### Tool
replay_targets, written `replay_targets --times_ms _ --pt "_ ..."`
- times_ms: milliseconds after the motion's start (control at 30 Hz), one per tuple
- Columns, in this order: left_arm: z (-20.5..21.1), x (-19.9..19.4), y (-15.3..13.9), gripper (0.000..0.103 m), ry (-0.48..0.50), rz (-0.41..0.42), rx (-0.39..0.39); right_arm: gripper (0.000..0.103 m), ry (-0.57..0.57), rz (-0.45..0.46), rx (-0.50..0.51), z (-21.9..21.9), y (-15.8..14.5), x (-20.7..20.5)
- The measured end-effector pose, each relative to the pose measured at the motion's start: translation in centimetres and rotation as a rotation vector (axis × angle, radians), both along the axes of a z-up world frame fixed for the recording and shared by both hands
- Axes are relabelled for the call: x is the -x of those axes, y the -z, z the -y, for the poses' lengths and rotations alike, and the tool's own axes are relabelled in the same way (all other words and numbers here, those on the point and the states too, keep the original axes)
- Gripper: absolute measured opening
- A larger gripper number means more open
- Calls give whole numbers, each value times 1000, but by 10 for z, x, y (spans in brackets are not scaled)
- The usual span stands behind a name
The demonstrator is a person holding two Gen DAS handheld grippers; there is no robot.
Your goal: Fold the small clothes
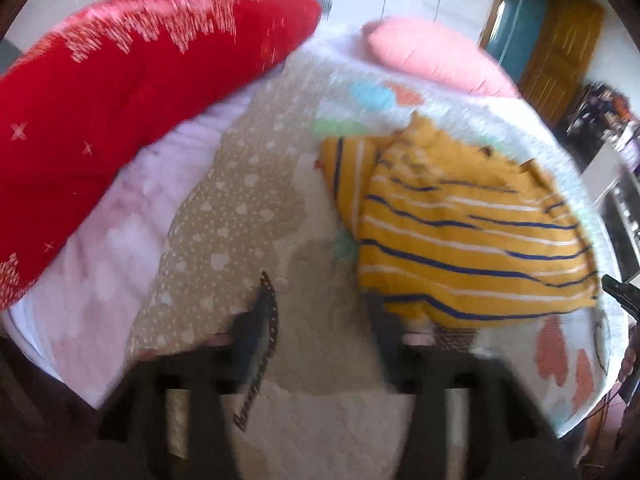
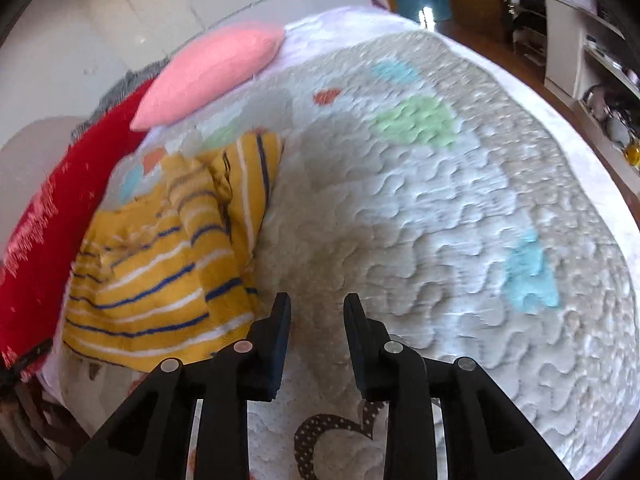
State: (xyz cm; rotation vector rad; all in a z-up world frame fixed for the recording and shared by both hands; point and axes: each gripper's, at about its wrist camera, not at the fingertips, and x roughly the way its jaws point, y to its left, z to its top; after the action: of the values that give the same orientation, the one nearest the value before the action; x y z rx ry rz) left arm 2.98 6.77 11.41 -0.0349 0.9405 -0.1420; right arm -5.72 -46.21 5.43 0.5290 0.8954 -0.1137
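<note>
Reaching from your spread, empty right gripper (image 2: 317,312), you find the striped yellow garment (image 2: 168,264) just beside it on the quilt (image 2: 440,220), leftward, while your left gripper (image 1: 320,312), likewise spread and empty, sits nearer its hem.

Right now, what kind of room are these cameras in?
Most likely a bedroom: a bed covered by a quilted patterned bedspread, a pink pillow and a red blanket at its edge, with a yellow striped garment lying on it.

My left hand-held gripper (image 1: 320,320) is smeared by motion blur, its fingertips indistinct. The striped shirt (image 1: 472,240) hides the bed's quilt (image 1: 280,200) beneath it.
</note>
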Motion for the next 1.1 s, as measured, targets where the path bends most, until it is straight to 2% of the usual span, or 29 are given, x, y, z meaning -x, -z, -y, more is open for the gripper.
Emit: replay_targets --times_ms 67,133,200,300,367,433,467,500,567,633,667,767,833,933,1100 --pt "11 19 -1 71 16 61 37 30 4 41 41 -4 -13 7" --pt "24 28 7 72 39 77 60 30 -47 93 73 -18 -29 5" --pt "40 38 22 72 41 102 42 30 -123 126 91 -40 -42 -5" --pt "60 44 49 72 44 108 -10 30 -235 126 94 -72 -48 -31" --pt "69 48 68 72 40 67 -44 30 -288 116 102 -92 -48 -55" --pt "71 52 75 76 27 93 -57 39 -324 93 91 -106 -40 -80" --pt "72 55 75 78 28 112 -57 40 -329 73 79 -110 -33 -98" --pt "72 56 76 83 33 113 -48 40 -322 55 74 -110 -27 -111" --pt "71 60 78 85 34 123 -29 40 -276 23 90 -99 -14 -137" --pt "70 63 79 86 40 135 -25 40 -194 -11 121 -79 -7 -156" --pt "69 66 80 86 43 143 -21 40 -118 -52 127 -61 -1 -166" --pt "63 72 80 87 41 152 8 40 9 -78 55 -29 1 -169" --pt "61 75 79 87 36 152 26 48 46 -55 94 -28 -11 -161" --pt "55 80 74 87 20 145 66 49 -18 2 119 -51 -36 -150" --pt "35 100 60 87 -9 129 161 49 -249 52 156 -143 -64 -152"
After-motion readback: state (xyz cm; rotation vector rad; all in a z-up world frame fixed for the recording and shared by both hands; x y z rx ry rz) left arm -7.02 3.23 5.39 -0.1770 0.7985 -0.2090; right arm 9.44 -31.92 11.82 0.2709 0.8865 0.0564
